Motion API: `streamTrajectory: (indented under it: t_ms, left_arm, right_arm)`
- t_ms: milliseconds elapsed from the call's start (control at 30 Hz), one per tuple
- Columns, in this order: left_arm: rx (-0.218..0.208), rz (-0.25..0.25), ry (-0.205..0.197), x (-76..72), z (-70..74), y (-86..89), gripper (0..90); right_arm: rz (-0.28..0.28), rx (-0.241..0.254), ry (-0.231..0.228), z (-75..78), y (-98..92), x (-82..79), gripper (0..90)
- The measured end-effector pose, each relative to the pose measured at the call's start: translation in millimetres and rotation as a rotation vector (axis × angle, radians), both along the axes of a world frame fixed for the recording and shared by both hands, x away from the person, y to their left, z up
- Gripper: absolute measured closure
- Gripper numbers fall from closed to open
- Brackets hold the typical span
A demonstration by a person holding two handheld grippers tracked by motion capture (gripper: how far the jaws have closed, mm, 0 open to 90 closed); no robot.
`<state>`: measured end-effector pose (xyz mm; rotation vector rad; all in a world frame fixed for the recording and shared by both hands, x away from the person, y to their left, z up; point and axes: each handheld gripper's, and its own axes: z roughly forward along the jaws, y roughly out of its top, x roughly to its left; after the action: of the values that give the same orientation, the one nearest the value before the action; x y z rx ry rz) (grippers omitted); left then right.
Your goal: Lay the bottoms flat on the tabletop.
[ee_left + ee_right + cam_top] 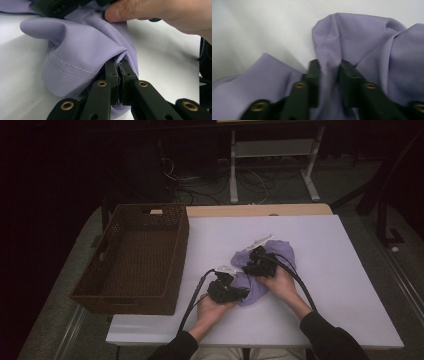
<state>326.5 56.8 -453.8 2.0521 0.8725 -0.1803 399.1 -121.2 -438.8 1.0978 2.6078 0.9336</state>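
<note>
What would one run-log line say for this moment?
left gripper: shut on cloth | right gripper: pinching a cloth fold | basket: beside

Open white table [325, 285] lies right of and behind the bunched lilac cloth [272, 251]; on the left, a tall-walled brown wicker basket [135, 257] blocks passage along that edge

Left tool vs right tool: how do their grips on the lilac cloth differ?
The left tool is pinched tight on a stitched hem of the lilac cloth; the right tool has a gap, with a plain fold between its jaws. In the high view, left sits nearer the person. Both bite the same cloth.
</note>
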Motion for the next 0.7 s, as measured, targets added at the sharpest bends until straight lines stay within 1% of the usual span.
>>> streamTrajectory:
  t_ms: [67, 100, 167, 200, 300, 333, 367, 400, 433, 467, 500, 567, 633, 700]
  left_arm:
    - [-0.004, 0.006, -0.002, 1.0, 0.6, 1.2, 87.6]
    - [-0.008, 0.015, -0.003, 1.6, 1.4, 2.6, 87.6]
    - [-0.017, 0.027, -0.006, 2.8, 3.2, 5.1, 87.6]
    - [-0.021, 0.033, -0.007, 3.2, 3.9, 6.0, 87.6]
    - [-0.033, 0.053, -0.015, 5.7, 7.0, 10.8, 87.6]
    - [-0.035, 0.057, -0.015, 6.1, 7.5, 11.7, 87.6]
    - [-0.043, 0.065, -0.021, 6.6, 9.0, 13.6, 87.6]
    - [-0.043, 0.065, -0.021, 6.6, 9.0, 13.6, 87.6]
    - [-0.051, 0.069, -0.023, 6.3, 10.0, 14.0, 87.6]
    - [-0.061, 0.070, -0.025, 6.0, 11.3, 14.2, 87.6]
    - [-0.075, 0.071, -0.030, 5.1, 13.0, 13.9, 87.6]
    - [-0.087, 0.062, -0.039, 3.9, 15.8, 12.7, 87.6]
    - [-0.105, 0.058, -0.044, 1.6, 17.9, 11.0, 87.6]
    - [-0.110, 0.037, -0.054, -0.3, 19.3, 9.2, 87.6]
  right_arm:
    - [0.012, 0.018, 0.001, 2.7, -2.5, -0.4, 85.8]
    - [0.017, 0.030, 0.000, 4.5, -3.8, -0.8, 86.8]
    - [0.020, 0.072, -0.006, 11.7, -7.8, -2.5, 87.2]
    - [0.016, 0.103, -0.009, 17.7, -10.8, -4.5, 87.4]
    - [0.013, 0.161, -0.037, 33.1, -20.1, -10.9, 87.4]
    - [0.012, 0.179, -0.043, 38.2, -23.8, -13.9, 87.4]
    - [0.010, 0.213, -0.056, 47.3, -32.3, -21.4, 87.4]
    - [0.006, 0.223, -0.062, 50.5, -35.7, -24.8, 87.4]
    - [0.003, 0.239, -0.073, 54.2, -40.6, -29.3, 87.4]
    - [0.003, 0.239, -0.073, 54.2, -40.6, -29.3, 87.4]
    - [-0.004, 0.253, -0.075, 57.6, -45.8, -33.8, 87.4]
    - [-0.023, 0.285, -0.078, 63.3, -58.1, -44.5, 87.4]
    - [-0.045, 0.304, -0.086, 66.0, -68.8, -54.2, 87.4]
    - [-0.066, 0.332, -0.078, 66.2, -80.4, -63.6, 87.4]
